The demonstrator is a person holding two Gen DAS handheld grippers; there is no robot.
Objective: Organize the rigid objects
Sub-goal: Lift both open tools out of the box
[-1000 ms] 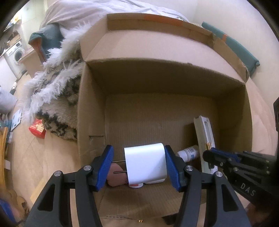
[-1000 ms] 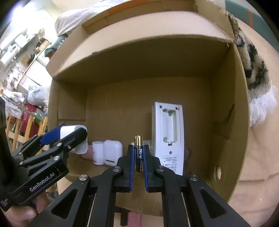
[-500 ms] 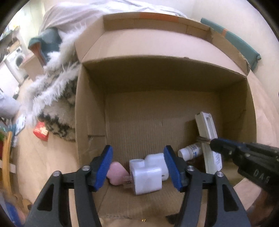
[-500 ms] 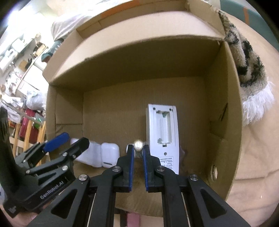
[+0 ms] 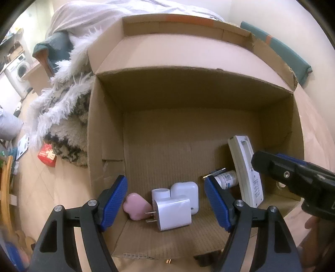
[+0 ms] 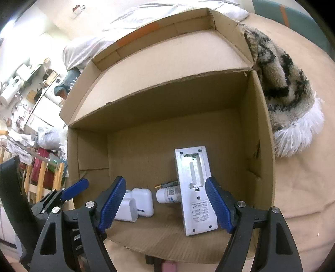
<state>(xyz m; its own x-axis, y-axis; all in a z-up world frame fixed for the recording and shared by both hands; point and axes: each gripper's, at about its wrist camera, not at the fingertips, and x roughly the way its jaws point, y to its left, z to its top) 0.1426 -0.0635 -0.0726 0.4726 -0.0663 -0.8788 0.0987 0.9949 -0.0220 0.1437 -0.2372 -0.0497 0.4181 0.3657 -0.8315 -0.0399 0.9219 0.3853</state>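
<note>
An open cardboard box (image 5: 108, 129) (image 6: 257, 134) holds the items. A white plug charger (image 5: 173, 211) (image 6: 125, 210) lies at its front, beside a pink heart-shaped piece (image 5: 136, 206), a white earbud case (image 5: 185, 192) (image 6: 142, 200) and a small white cap (image 5: 160, 192). A white remote with an open battery bay (image 5: 246, 171) (image 6: 194, 188) leans at the right, next to a small pill bottle (image 5: 227, 178) (image 6: 168, 194) and a battery (image 6: 167, 184). My left gripper (image 5: 165, 200) is open and empty above the charger. My right gripper (image 6: 165, 203) is open and empty.
A shaggy patterned throw (image 5: 60, 117) (image 6: 282, 87) lies beside the box on a beige surface. A red packet (image 5: 47, 155) lies on the floor at the left. A bed with white linen (image 5: 88, 12) stands behind. Cluttered shelves (image 6: 25, 83) are at the far left.
My left gripper let go of the white charger, which now lies in the box. My right gripper opened and dropped the battery, which lies behind the pill bottle. Both grippers drew back.
</note>
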